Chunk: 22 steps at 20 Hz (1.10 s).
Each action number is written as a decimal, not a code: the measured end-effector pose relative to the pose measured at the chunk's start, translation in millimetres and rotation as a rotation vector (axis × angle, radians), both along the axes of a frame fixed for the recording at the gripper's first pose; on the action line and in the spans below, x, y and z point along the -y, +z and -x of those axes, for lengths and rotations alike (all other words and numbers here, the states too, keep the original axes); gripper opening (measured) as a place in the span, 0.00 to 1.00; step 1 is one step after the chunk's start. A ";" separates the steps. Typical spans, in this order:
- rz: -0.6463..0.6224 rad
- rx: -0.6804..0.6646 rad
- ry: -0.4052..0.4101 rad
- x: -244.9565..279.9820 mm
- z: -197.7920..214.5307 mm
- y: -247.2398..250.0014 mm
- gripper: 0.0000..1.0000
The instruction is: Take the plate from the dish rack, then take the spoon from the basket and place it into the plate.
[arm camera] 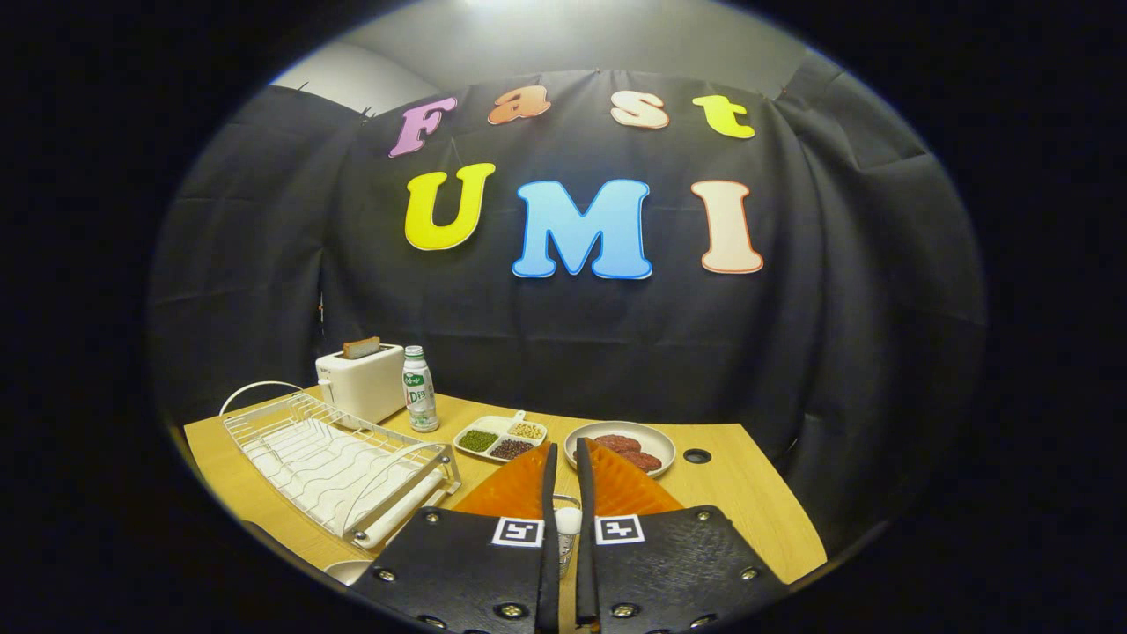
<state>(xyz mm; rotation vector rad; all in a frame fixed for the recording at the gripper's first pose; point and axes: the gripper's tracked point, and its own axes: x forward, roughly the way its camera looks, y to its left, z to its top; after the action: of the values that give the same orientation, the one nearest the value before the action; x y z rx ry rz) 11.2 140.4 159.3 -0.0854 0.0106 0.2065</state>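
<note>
Finding: the gripper [565, 449] is held above the near edge of the wooden surface [748, 493], its jaws drawn almost together with only a thin slit between them. A small white rounded thing [568, 519] sits in that slit near the finger roots, with a scrap of wire mesh [568, 550] just under it. In my judgement this is the handle end of the spoon standing in the basket. Whether both jaws actually press on it cannot be told. The white wire dish rack [326, 458] lies left of the jaws and holds no plate. A white rim [348, 571] shows just beside the rack's near end, and I take it to be the plate, though too little is visible to be sure. The step in hand appears to be lifting the spoon. To do it well, confirm a firm pinch on the handle, draw it straight up clear of the mesh, then carry it left and low to that rim and lay the bowl down first. Orientation: only the tip shows, so the spoon's long axis seems to run down away from the camera, handle uppermost. The rack's long axis runs from the left jaw away to the toaster [361, 387].
</note>
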 end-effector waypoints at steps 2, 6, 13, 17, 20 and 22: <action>0.013 0.002 -0.005 -0.8 13.2 14.5 0.07; 0.040 -0.012 -0.003 -6.5 42.8 34.5 0.07; 0.073 -0.078 0.016 -26.8 92.3 33.2 0.07; 0.074 -0.112 0.028 -45.5 112.4 22.6 0.07; 0.069 -0.140 0.035 -55.7 120.4 10.8 0.07; 0.063 -0.162 0.041 -60.8 122.7 4.8 0.07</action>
<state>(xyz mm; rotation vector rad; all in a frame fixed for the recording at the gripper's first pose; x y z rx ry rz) -111.5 201.3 164.1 -0.1313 0.1765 0.2534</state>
